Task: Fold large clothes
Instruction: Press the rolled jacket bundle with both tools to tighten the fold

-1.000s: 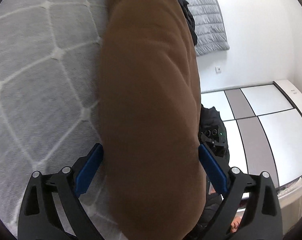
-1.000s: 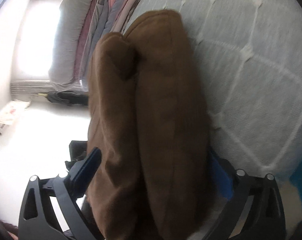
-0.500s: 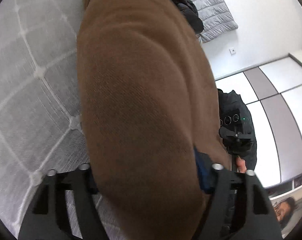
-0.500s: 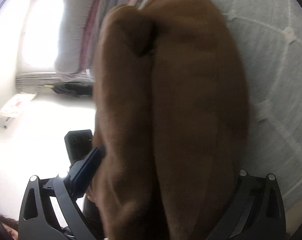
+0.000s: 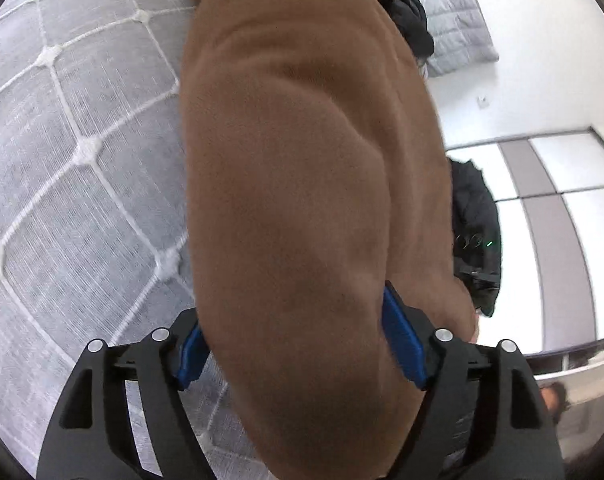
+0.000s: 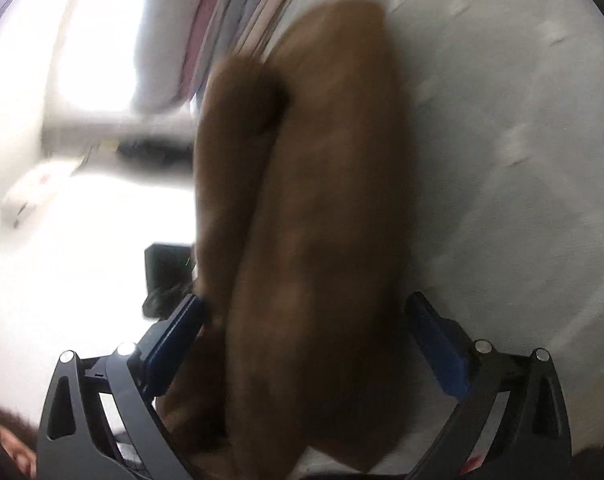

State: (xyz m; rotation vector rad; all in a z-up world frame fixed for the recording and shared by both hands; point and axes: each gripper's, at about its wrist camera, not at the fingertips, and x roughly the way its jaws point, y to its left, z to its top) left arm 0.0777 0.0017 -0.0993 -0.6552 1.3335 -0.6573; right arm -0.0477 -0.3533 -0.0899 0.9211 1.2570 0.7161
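Observation:
A thick brown garment [image 5: 302, 140], folded into a long roll, lies on the grey quilted bed [image 5: 81, 160]. My left gripper [image 5: 291, 308] straddles its near end. Both blue pads [image 5: 402, 340] touch the cloth, which bulges over them, and the jaws are opening. In the blurred right wrist view the same brown garment [image 6: 334, 160] runs between the jaws of my right gripper [image 6: 306, 300] from the other end. Its left pad [image 6: 173, 344] touches a fold. The right pad stands just clear of the cloth, over the bed [image 6: 502, 120].
A dark jacket [image 5: 406, 12] and a grey quilt [image 5: 454, 20] lie beyond the garment's far end. A wardrobe [image 5: 562, 220] with white and grey panels stands to the right. Stacked folded fabrics [image 6: 229, 20] sit at the bed's far side, near a bright window [image 6: 97, 40].
Both grippers have shifted along with the brown garment. The left jaws squeezed in on it, then widened. The right gripper's right pad, hidden half a second ago, shows again beside the cloth.

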